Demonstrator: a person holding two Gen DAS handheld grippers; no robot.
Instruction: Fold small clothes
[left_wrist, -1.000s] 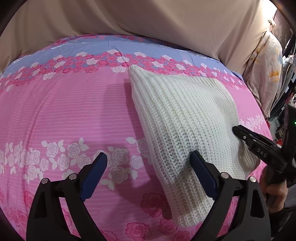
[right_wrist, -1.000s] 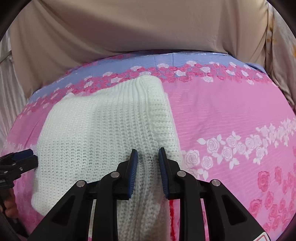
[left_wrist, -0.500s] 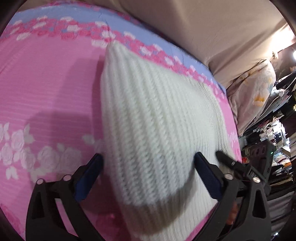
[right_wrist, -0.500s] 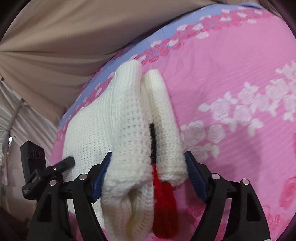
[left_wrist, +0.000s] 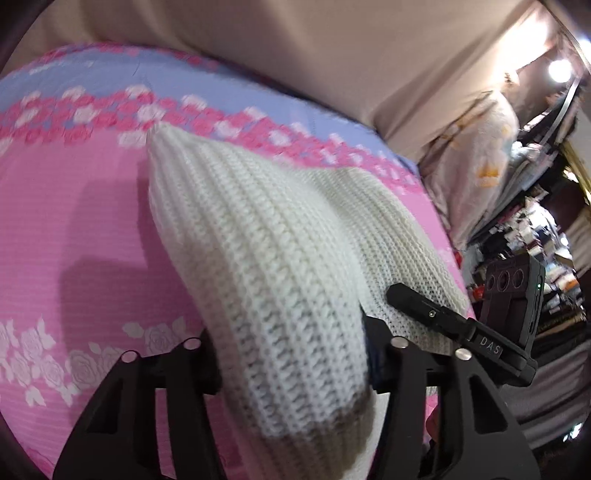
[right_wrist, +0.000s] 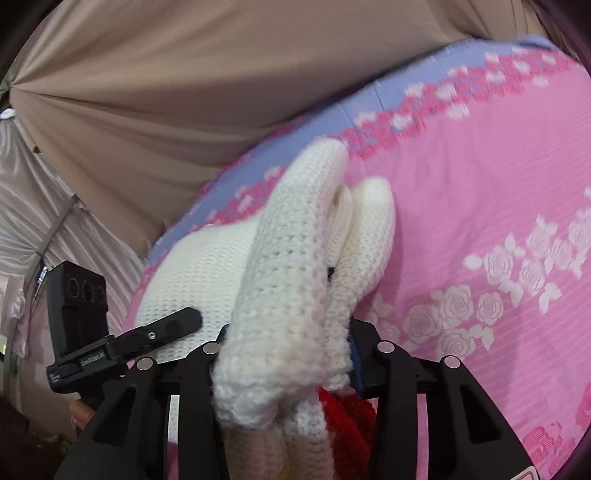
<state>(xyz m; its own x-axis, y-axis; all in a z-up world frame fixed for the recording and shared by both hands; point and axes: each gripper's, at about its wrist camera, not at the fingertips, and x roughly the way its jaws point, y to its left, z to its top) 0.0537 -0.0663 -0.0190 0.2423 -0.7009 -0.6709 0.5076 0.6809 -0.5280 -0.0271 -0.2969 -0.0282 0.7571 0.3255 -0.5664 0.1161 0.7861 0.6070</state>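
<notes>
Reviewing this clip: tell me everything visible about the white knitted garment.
The white knitted garment is a chunky rib-knit piece, cream-white and soft-looking, with a red knit part showing at its near end. It is bunched into thick folds, its near edge raised off the pink floral bedsheet while the far part rests on it. The left gripper and right gripper each clamp a fold of it.

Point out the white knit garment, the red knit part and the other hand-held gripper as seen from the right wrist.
white knit garment (right_wrist: 280, 280): right wrist view, on the raised folded ridge.
red knit part (right_wrist: 347, 413): right wrist view, on the bunch under the white folds.
left hand-held gripper (right_wrist: 192, 317): right wrist view, at its finger's tip.
</notes>
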